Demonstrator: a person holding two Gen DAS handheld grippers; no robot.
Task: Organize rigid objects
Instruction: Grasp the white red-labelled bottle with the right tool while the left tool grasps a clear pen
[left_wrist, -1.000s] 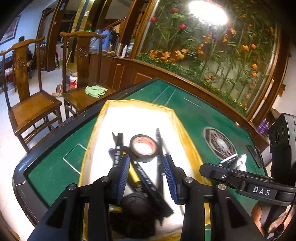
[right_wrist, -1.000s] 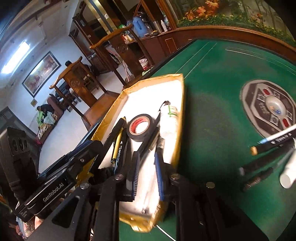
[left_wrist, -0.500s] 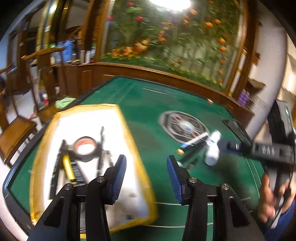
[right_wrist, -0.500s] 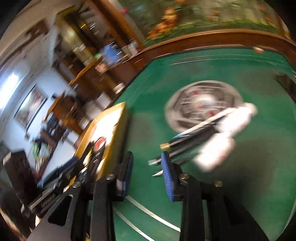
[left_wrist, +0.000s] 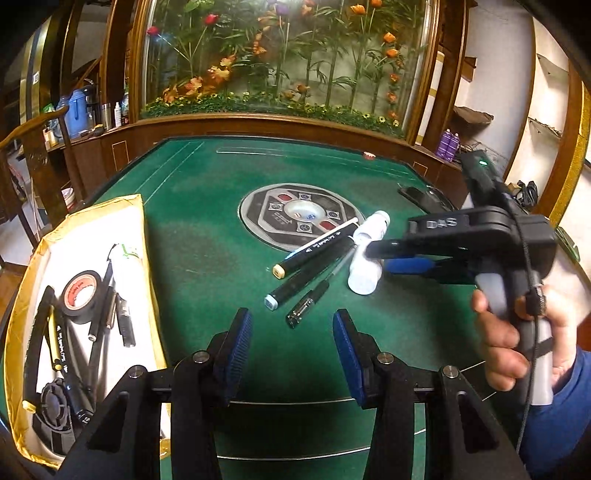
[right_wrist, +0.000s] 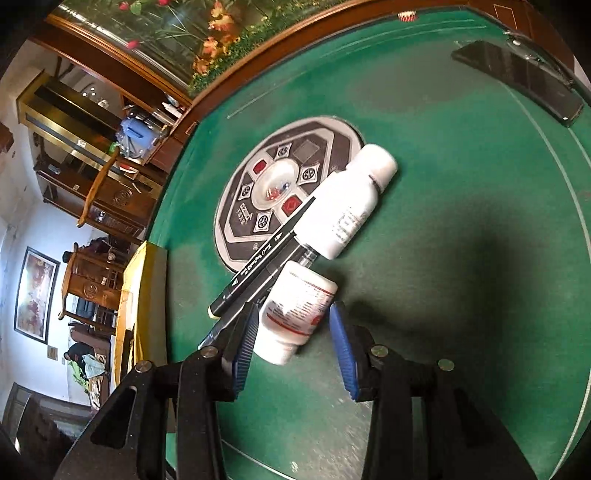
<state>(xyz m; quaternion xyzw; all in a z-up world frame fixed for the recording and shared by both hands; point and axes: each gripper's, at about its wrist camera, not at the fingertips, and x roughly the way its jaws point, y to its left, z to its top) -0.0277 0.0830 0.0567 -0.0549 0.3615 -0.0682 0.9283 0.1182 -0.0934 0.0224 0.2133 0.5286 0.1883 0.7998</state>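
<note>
Your two grippers hang with parted jaws over the loose items on the green table (left_wrist: 207, 258), holding nothing.

Your right gripper (right_wrist: 291, 332) has just been opening its jaws; the small white bottle with the red label (right_wrist: 295, 314) lies between its blue pads, close against the left pad and clear of the right one, so it is not gripped. Just ahead of that gripper lie two black markers (right_wrist: 258, 266) side by side and, beyond them, a taller white bottle (right_wrist: 347, 199) on its side, reaching the round centre panel (right_wrist: 251, 206). Your left gripper (left_wrist: 291, 350) is released, with only felt between its pads; a short dark pen (left_wrist: 308, 302) lies just ahead of it, the markers beyond. To its left sits the yellow-edged tray (left_wrist: 22, 288), with a roll of black tape (left_wrist: 79, 295) and several pens inside.
</note>
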